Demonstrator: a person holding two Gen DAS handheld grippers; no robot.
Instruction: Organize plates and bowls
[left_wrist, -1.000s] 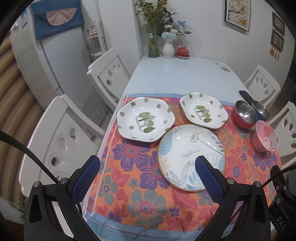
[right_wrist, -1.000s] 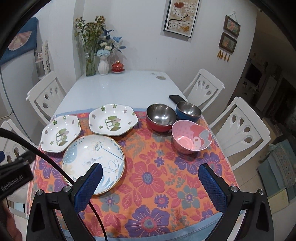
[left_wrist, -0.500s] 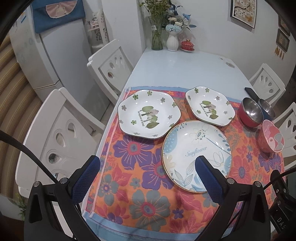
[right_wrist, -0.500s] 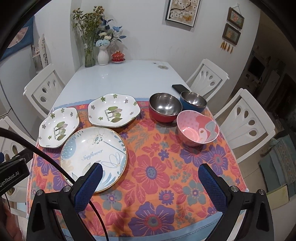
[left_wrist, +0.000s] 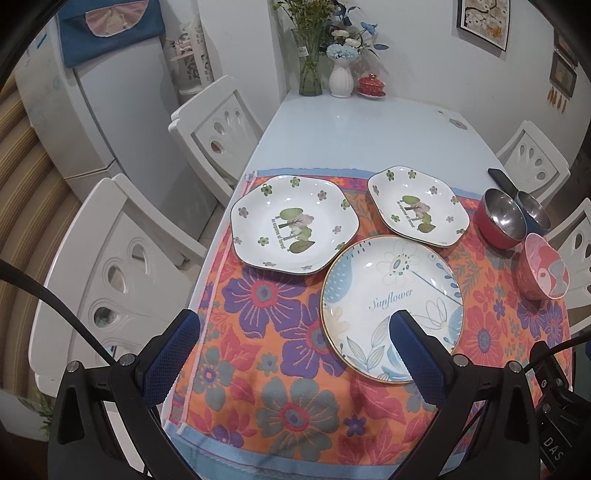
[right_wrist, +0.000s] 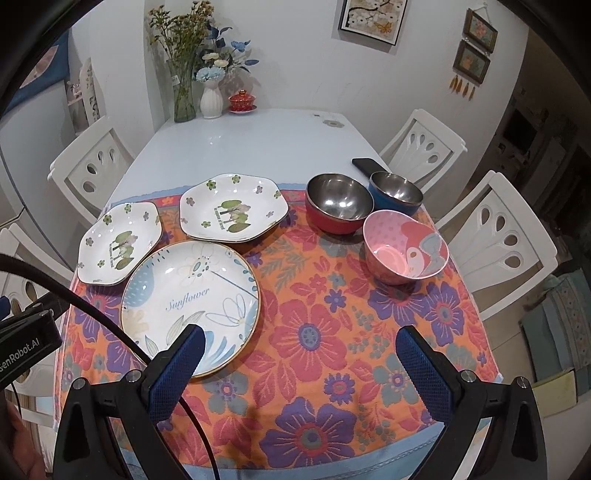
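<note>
Left gripper (left_wrist: 295, 325) spread wide, empty, hanging above the floral cloth (left_wrist: 280, 369). Round Sunflower plate (left_wrist: 391, 291) sits just ahead, its near rim under the right finger. Left hexagonal plate (left_wrist: 293, 221) ahead-left, its edge touching the round plate; second hexagonal plate (left_wrist: 417, 206) beyond it.

Right gripper (right_wrist: 299, 343) also spread, empty. Pink bowl (right_wrist: 404, 245) ahead-right, red bowl (right_wrist: 338, 203) and blue bowl (right_wrist: 397, 192) behind it, side by side. Phone (right_wrist: 365, 164) past them. Black cable (right_wrist: 92, 317) crosses its left finger.
</note>
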